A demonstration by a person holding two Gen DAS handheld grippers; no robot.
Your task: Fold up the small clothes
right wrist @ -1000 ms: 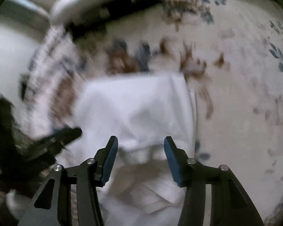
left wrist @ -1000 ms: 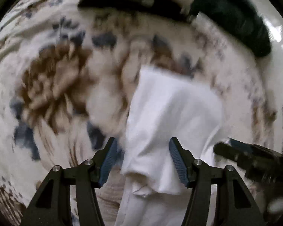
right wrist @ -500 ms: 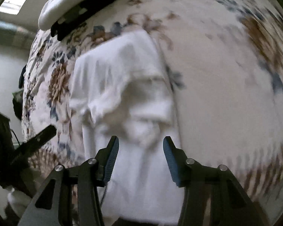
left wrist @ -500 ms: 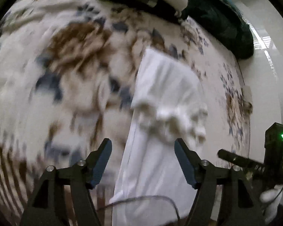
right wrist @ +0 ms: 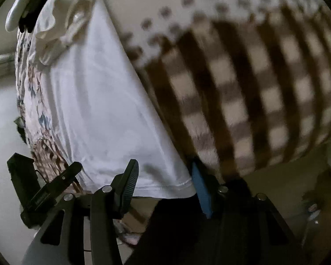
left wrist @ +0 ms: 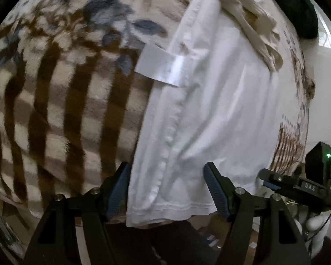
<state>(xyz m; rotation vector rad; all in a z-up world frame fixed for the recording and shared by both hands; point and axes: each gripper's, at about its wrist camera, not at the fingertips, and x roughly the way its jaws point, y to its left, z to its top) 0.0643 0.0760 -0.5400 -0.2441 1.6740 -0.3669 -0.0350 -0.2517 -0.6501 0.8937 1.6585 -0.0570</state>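
A white garment [left wrist: 211,101] lies lengthwise on a patterned blanket [left wrist: 61,101], its hem hanging at the near edge of the bed. A white label [left wrist: 158,65] sticks out from its left seam. Its ruffled far end [left wrist: 253,24] is bunched. My left gripper [left wrist: 167,190] is open, its fingers straddling the hem's left part. My right gripper [right wrist: 163,181] is open at the hem's right corner [right wrist: 183,184]. The garment also shows in the right wrist view [right wrist: 94,101]. The right gripper shows at the right of the left wrist view [left wrist: 298,187].
The blanket [right wrist: 253,88] has brown checks near the edge and flowers farther back. A dark green bundle [left wrist: 306,15] lies at the far right of the bed. A white and black object [right wrist: 22,6] sits at the far end. Dark floor lies below the bed edge.
Both grippers have pulled back along the garment from its folded middle to its near hem at the bed edge. Both stay open.
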